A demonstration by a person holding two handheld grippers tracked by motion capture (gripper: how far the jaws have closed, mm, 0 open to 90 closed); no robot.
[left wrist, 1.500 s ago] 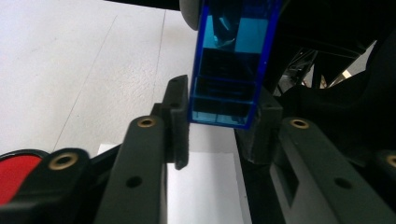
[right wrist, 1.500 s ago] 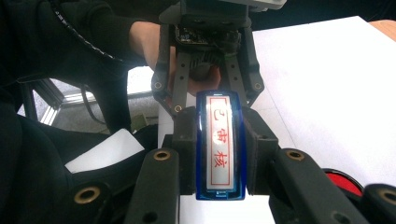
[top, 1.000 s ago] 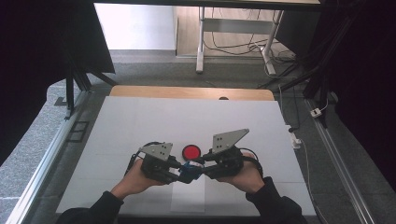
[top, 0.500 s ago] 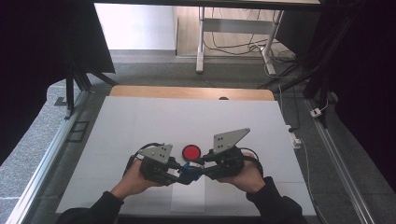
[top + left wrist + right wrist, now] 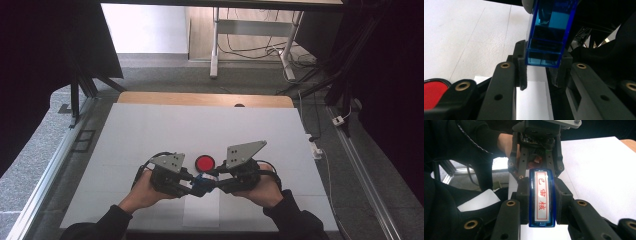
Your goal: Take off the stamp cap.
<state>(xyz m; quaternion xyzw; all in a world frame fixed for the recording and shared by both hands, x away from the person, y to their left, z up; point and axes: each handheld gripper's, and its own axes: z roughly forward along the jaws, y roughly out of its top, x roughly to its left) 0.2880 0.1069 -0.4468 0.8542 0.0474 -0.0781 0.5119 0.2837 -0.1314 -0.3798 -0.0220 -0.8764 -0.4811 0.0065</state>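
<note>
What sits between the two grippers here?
A blue stamp, clamped at each end by the left gripper and right gripper; both gripper views show the grips.

Bench (image 5: pixel 150 130): white top, centre of the high view, with a bare wooden strip (image 5: pixel 200 98) along its far edge. Red round pad (image 5: pixel 204 162): lies flat on the bench, lower centre of the frame. White paper sheet (image 5: pixel 201 212): flat near the bench's near edge. White-framed table legs (image 5: pixel 215 45) and loose cables (image 5: pixel 240 47): on the floor, upper centre. Metal rails (image 5: pixel 365 175): along both sides.
</note>
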